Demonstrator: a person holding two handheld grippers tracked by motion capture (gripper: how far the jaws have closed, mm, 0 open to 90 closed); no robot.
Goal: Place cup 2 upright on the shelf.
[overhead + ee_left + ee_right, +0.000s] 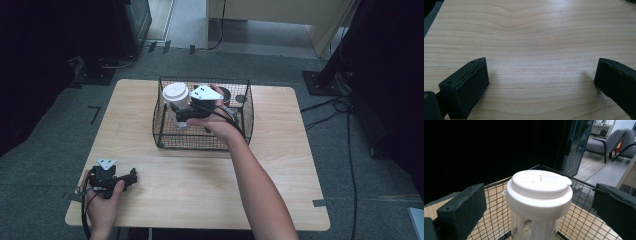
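Presently the right tool [184, 114] is inside the wire basket [165, 137] on the tabletop [280, 165], level with a clear cup with a white lid [175, 93]. The cup stands upright in the basket's far-left part, near the wire wall. In the right gripper view the jaws stand wide apart, one on each side of the lid [539, 192], neither touching it; nothing is gripped. A dark round item [224, 94] sits farther right in the basket, apart from the cup.

The left tool [131, 178] rests at the tabletop's near-left corner, jaws wide open on bare wood.

Judgement: the step is grasping the cup. The jaws should drop below the lid rim onto the ribbed body, close gently to avoid crushing, then lift straight up clear of the wire.
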